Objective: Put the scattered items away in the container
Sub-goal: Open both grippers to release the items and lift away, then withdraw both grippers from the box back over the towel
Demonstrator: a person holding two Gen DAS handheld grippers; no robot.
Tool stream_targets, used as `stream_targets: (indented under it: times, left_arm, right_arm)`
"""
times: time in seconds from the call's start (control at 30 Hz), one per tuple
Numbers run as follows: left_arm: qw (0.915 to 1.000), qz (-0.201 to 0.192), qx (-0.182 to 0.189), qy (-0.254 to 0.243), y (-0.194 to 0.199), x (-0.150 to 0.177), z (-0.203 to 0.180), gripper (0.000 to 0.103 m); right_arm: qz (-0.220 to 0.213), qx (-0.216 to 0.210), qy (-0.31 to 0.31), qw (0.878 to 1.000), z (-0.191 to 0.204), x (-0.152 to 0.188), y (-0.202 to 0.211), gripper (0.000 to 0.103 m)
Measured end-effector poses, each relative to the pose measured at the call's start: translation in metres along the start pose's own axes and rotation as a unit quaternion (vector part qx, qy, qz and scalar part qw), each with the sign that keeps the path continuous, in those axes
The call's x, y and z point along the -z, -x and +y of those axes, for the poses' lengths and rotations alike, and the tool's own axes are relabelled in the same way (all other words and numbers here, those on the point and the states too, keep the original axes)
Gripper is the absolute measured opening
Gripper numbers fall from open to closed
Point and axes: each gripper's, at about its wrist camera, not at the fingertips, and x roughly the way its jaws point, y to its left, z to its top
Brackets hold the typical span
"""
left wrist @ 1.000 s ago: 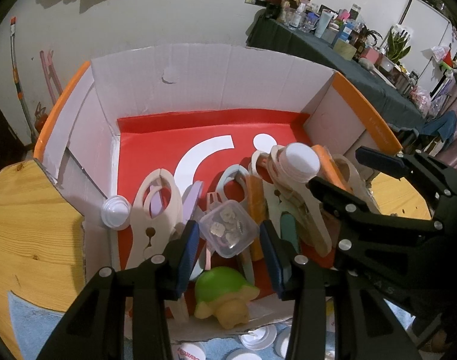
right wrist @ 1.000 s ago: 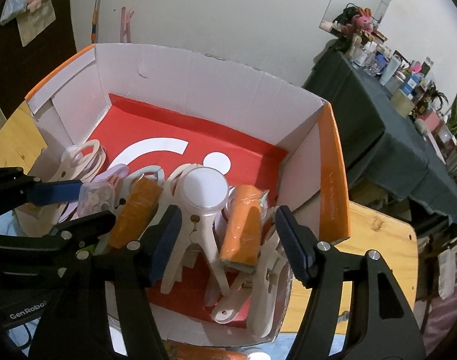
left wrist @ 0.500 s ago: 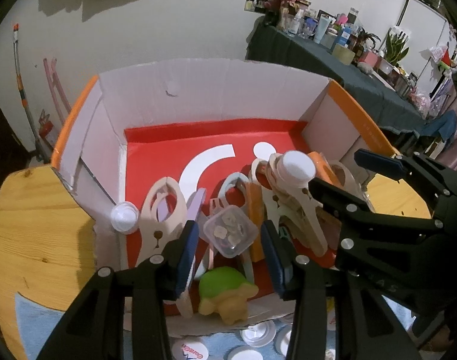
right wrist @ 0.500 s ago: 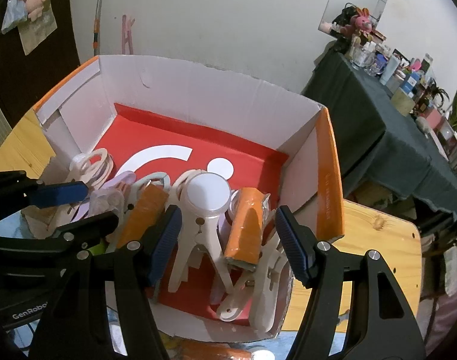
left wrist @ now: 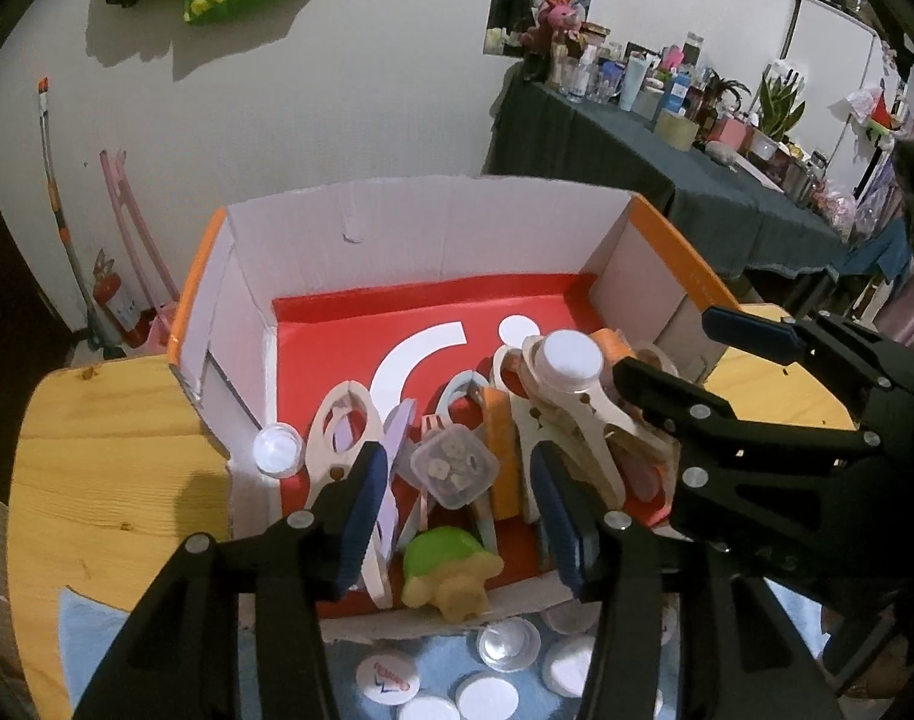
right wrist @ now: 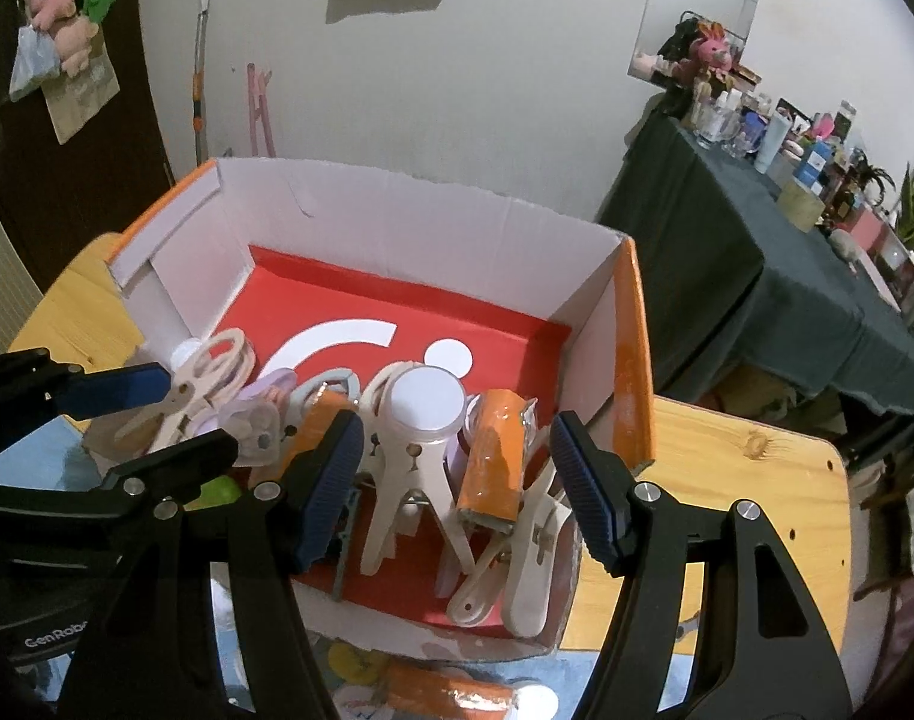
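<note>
On a pale wooden table (left wrist: 109, 456) stands the open cardboard box (left wrist: 433, 240), its walls white inside, its side rims orange, its glossy red floor printed with a white arc and dot. Both grippers hover over the box's near edge with nothing between their ribbed blue pads. The left gripper (left wrist: 460, 516) has its black fingers spread wide and empty above a small clear square plastic container (left wrist: 454, 471) holding pale pieces and a rounded green-and-tan rubbery turtle toy (left wrist: 448, 573), which sits against the near wall. The right gripper (right wrist: 457, 492) is likewise wide open and empty, framing a large cream plastic clip (right wrist: 418, 456) that carries a flat white round lid (right wrist: 428, 401) on top, and an orange cylindrical roll in clear wrap (right wrist: 494, 462) leaning just right of it.

More smooth cream and lilac clips crowd the near half of the box; the far half shows bare red floor. A small translucent round cap (left wrist: 275, 450) rests by the left wall.

Outside the box, on a light blue cloth (left wrist: 91, 642) near its front wall, lie several flat white and clear round lids (left wrist: 505, 648), and in the right wrist view another orange roll (right wrist: 445, 693).
</note>
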Motion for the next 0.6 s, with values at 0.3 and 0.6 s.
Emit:
stream_targets:
  times: [0.3,0.6]
  left_arm:
    - [0.999,-0.041,-0.013,-0.011,0.045,0.011,-0.009,0.06]
    - [0.9965,-0.076,-0.024,-0.025,0.093,0.037,-0.018,0.07]
  right_arm:
    - [-0.04,-0.011,-0.009,0.999,0.003,0.007,0.046,0.064]
    - [-0.077,-0.015,-0.003,0.997,0.015,0.027,0.095,0.068]
